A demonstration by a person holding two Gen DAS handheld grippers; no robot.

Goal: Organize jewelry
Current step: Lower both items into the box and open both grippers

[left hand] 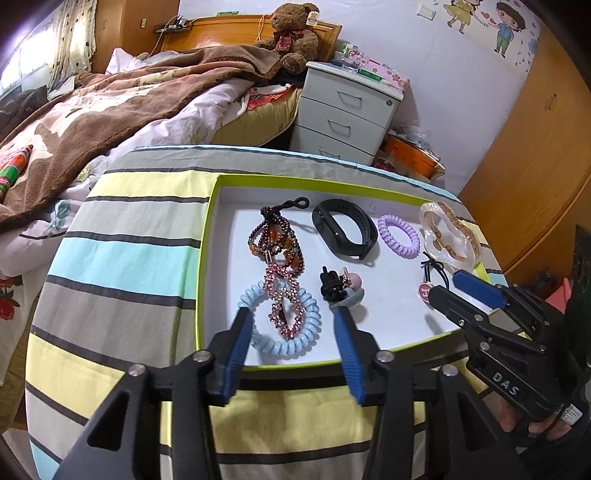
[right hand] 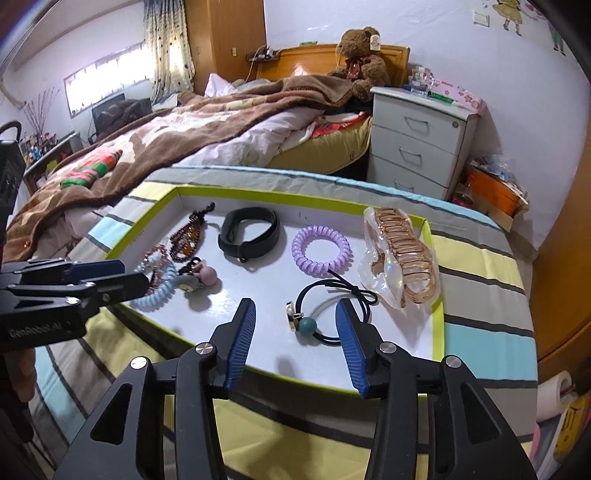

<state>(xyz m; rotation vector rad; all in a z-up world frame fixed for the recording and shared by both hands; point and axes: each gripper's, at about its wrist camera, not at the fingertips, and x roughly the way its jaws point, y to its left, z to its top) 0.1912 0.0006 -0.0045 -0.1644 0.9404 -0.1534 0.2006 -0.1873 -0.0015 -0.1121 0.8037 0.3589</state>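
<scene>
A white tray with a lime rim (left hand: pixel 207 236) (right hand: pixel 437 321) holds the jewelry. In it lie a dark beaded bracelet (left hand: pixel 275 240), a black wristband (left hand: pixel 343 232) (right hand: pixel 249 230), a purple coil tie (left hand: pixel 399 236) (right hand: pixel 320 250), a clear and gold claw clip (left hand: pixel 448 236) (right hand: pixel 400 258), a light blue coil tie (left hand: pixel 284 325) with a pink beaded bracelet (left hand: pixel 284 299) on it, a pink and grey hair tie (left hand: pixel 343 290) (right hand: pixel 197 282), and a black elastic with a teal bead (right hand: pixel 325 317). My left gripper (left hand: pixel 293 315) is open over the blue coil. My right gripper (right hand: pixel 295 308) is open around the black elastic.
The tray sits on a striped cloth over a table (left hand: pixel 122 258). Behind is a bed with a brown blanket (left hand: pixel 110 107), a teddy bear (left hand: pixel 291 33) and a white drawer unit (left hand: pixel 347 110). An orange box (left hand: pixel 413 155) stands by the wardrobe at right.
</scene>
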